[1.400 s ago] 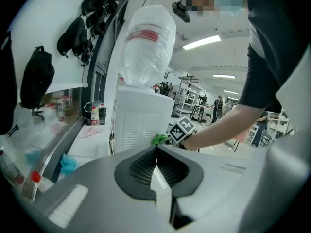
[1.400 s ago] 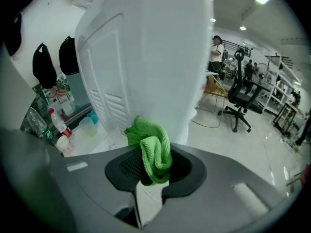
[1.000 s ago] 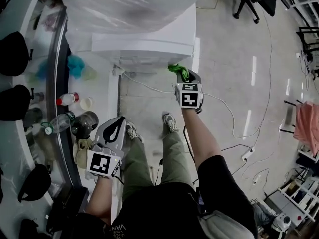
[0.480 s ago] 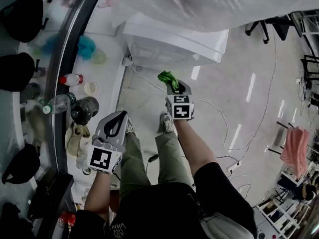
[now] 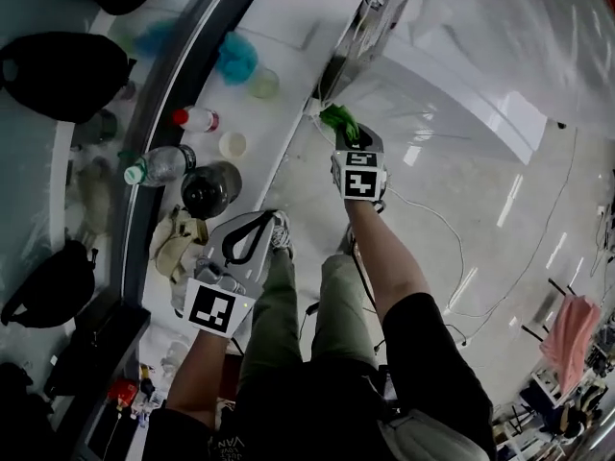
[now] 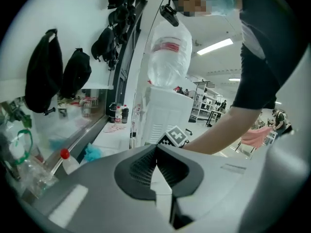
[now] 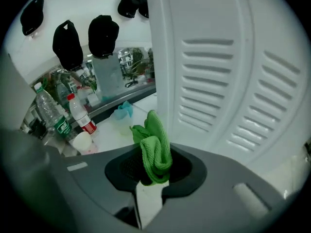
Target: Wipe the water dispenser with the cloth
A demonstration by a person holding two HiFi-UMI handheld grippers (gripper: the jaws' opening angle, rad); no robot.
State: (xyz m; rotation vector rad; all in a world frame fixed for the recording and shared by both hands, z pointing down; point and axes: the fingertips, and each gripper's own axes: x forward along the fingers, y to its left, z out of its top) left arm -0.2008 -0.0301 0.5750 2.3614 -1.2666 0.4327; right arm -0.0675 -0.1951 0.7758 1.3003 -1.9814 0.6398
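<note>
Right gripper [image 7: 153,171] pinches the green cloth [image 7: 155,149], its wad protruding ahead of the jaws. The dispenser [image 7: 218,72] stands just ahead and to the right, apparently untouched. Recommend pressing the wad flat and stroking along the louvres. Left gripper [image 6: 156,164] is pressed together, empty.

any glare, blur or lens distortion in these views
Head view: bright glare streaks on the glossy floor, and the counter rail bows from the wide lens. Left gripper view: strong fisheye with black corners and a blown-out ceiling light. Right gripper view: the cloth is sharp, while the louvres on the dispenser curve with the lens.
</note>
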